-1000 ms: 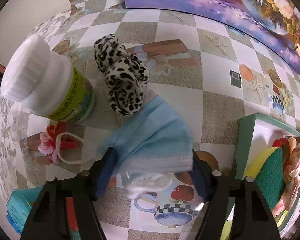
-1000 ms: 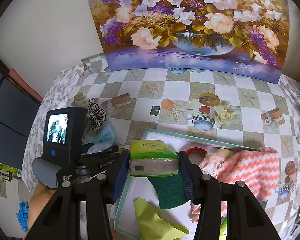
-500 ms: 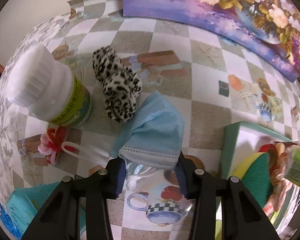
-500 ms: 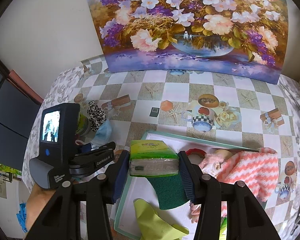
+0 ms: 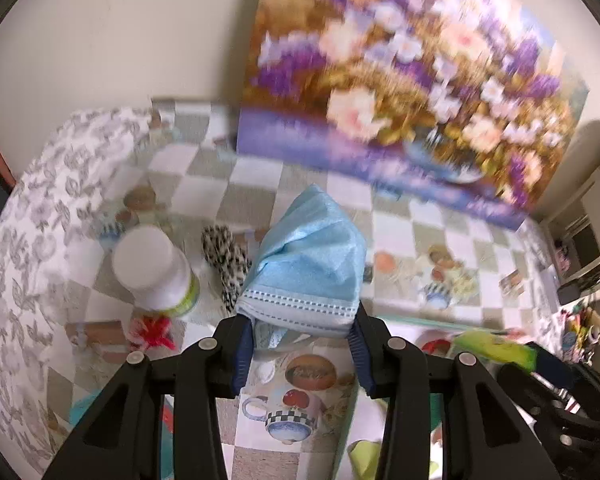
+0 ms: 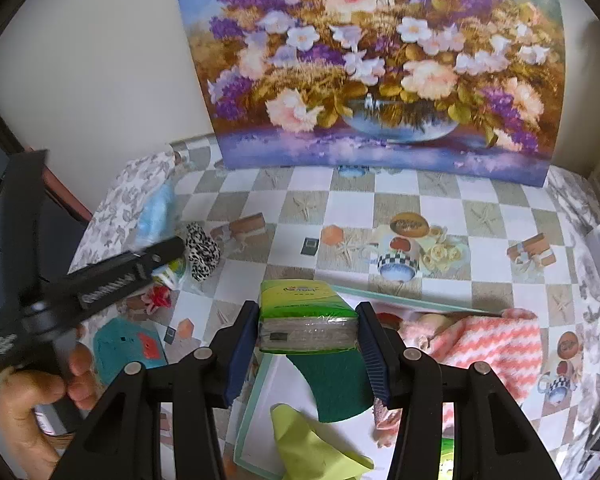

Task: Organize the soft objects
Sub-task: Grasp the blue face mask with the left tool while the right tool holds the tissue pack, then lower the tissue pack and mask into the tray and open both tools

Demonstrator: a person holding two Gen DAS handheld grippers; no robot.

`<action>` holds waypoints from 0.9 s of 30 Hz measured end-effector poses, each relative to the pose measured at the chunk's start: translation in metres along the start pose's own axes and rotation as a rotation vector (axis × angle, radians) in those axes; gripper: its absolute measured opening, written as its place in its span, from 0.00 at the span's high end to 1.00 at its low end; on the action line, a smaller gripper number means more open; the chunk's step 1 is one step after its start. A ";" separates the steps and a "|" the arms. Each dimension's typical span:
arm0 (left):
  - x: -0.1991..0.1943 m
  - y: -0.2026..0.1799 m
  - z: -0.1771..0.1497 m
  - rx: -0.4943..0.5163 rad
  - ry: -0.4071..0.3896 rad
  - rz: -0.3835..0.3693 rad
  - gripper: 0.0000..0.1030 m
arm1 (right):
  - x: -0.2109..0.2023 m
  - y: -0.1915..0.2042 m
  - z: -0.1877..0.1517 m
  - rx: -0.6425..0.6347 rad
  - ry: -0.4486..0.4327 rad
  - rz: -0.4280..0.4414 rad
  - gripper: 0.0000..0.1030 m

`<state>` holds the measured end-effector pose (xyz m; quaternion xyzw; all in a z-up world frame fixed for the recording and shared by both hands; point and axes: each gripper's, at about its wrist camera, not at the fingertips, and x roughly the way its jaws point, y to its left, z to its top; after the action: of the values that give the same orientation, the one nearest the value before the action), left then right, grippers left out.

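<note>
Blue mask (image 5: 308, 264) hung pinched by one hem in my left jaws (image 5: 302, 354), above the desk (image 5: 396, 232); I judged it could slip. Right jaws (image 6: 308, 340) squeezed the tissue pack (image 6: 300, 308) over the tray (image 6: 256, 392).

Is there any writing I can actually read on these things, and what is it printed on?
None reads clearly.
Green tissue pack, held in the right gripper: logo and label too small.
White-capped bottle: green label blurred.
Left gripper's body in the right view: white lettering blurred.
Blue mask: no print.
</note>
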<state>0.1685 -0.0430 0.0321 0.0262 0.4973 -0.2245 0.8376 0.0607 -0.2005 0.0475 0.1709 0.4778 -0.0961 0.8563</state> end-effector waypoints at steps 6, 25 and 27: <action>-0.028 -0.009 0.007 0.014 -0.074 -0.022 0.57 | -0.024 -0.011 0.001 0.015 -0.057 -0.024 0.49; -0.018 -0.119 -0.039 0.259 0.040 -0.067 0.57 | -0.041 -0.095 -0.030 0.159 0.047 -0.245 0.49; -0.011 -0.130 -0.049 0.294 0.075 -0.064 0.57 | -0.036 -0.104 -0.039 0.180 0.079 -0.257 0.49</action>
<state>0.0713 -0.1426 0.0399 0.1411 0.4905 -0.3206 0.7980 -0.0228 -0.2819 0.0381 0.1881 0.5184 -0.2404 0.7988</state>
